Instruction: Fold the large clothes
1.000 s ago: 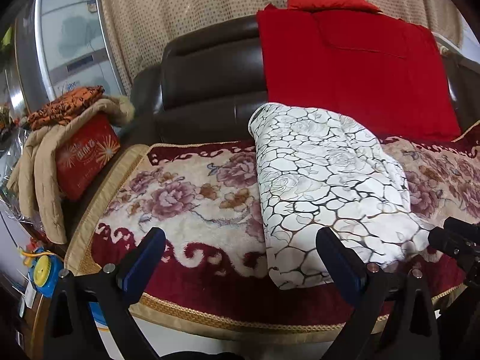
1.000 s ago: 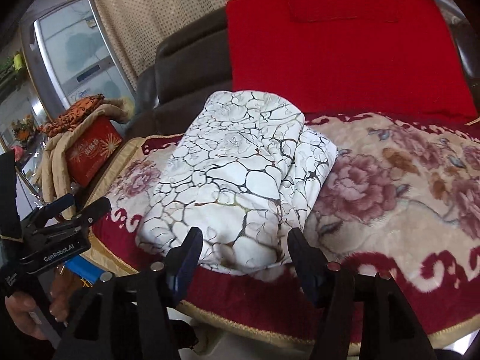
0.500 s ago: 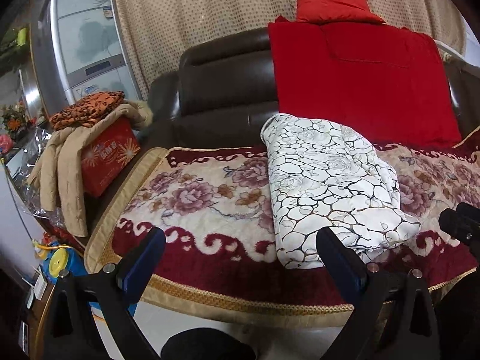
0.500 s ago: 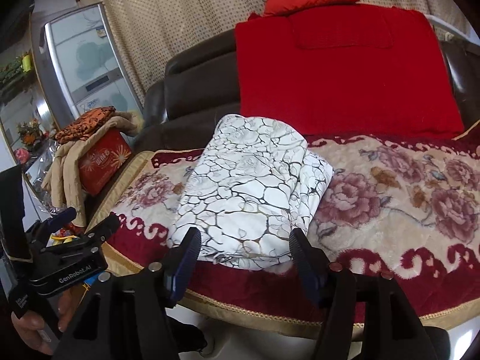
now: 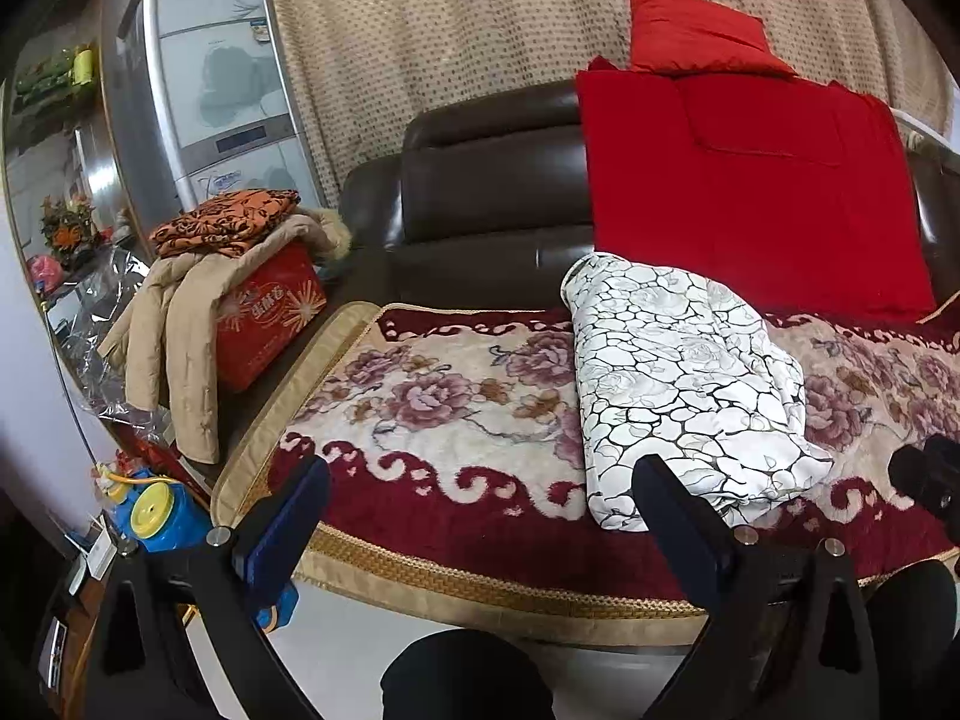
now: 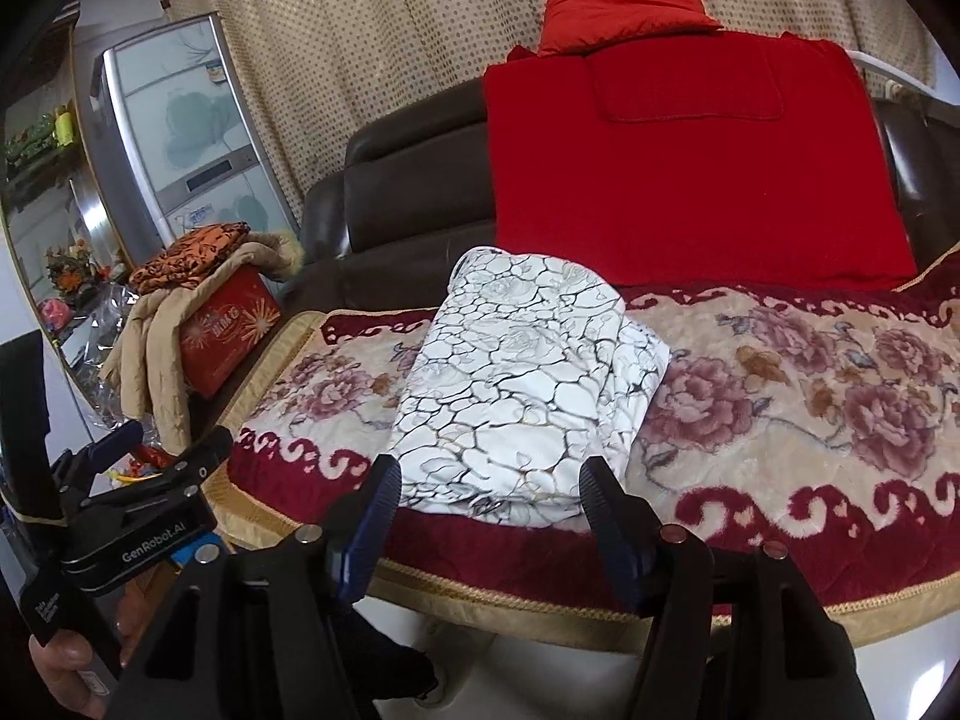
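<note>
Left wrist view. Folded white cloth (image 5: 684,384) with a dark crackle print lies right of centre in the frame, on the flowered blanket (image 5: 432,396) that covers the sofa (image 5: 486,180). It runs from the sofa back down toward the blanket's front edge. Left gripper (image 5: 480,510) sits at the bottom of the frame, jaws wide apart, nothing between them; the right-hand jaw overlaps the cloth's near corner in the picture only, no contact visible. Red cushion (image 5: 750,180) leans on the sofa back behind the cloth.

Right wrist view. Same cloth (image 6: 528,384) now centre frame, near end close to the blanket's (image 6: 810,372) front border. Right gripper (image 6: 489,510) low centre, jaws apart and empty, short of the cloth's near edge. Layered folds show along the cloth's right side; the left edge looks smoother and rounded.

Handling, as a judgement. Cloth reads soft, limp, thickish in several layers, light for its bulk. Surface looks smooth, possibly slick, so layers may slide apart if pinched shallow. Best hold: the two near corners, one per gripper, biting deep through all layers. The plush blanket underneath may drag on it.
</note>
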`<state>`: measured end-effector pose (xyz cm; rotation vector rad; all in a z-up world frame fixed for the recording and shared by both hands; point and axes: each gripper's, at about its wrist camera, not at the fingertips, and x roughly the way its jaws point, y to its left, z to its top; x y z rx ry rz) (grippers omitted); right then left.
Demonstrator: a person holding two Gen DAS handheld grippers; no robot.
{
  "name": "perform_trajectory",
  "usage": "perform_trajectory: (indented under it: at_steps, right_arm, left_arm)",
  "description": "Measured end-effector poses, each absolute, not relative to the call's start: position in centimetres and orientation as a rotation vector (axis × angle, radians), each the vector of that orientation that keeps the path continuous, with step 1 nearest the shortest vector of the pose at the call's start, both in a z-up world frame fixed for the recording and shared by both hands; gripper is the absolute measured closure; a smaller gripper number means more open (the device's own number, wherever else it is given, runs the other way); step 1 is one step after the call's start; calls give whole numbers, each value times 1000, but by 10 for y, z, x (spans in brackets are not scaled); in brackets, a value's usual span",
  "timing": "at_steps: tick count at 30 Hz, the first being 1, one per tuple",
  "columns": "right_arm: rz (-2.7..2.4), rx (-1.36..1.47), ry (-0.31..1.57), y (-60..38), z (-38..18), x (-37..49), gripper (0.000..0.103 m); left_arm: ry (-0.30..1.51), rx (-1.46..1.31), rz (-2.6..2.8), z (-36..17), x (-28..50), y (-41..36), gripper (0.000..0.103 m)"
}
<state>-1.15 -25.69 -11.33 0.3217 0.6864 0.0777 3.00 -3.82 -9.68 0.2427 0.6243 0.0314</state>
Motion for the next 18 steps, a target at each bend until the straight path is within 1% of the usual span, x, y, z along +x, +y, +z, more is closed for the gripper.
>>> perform_trajectory:
  at_steps: [18]
  right_arm:
    - [93, 342, 673, -246, -91, -39, 37]
  left_arm:
    - [592, 226, 50, -73, 0, -21, 3]
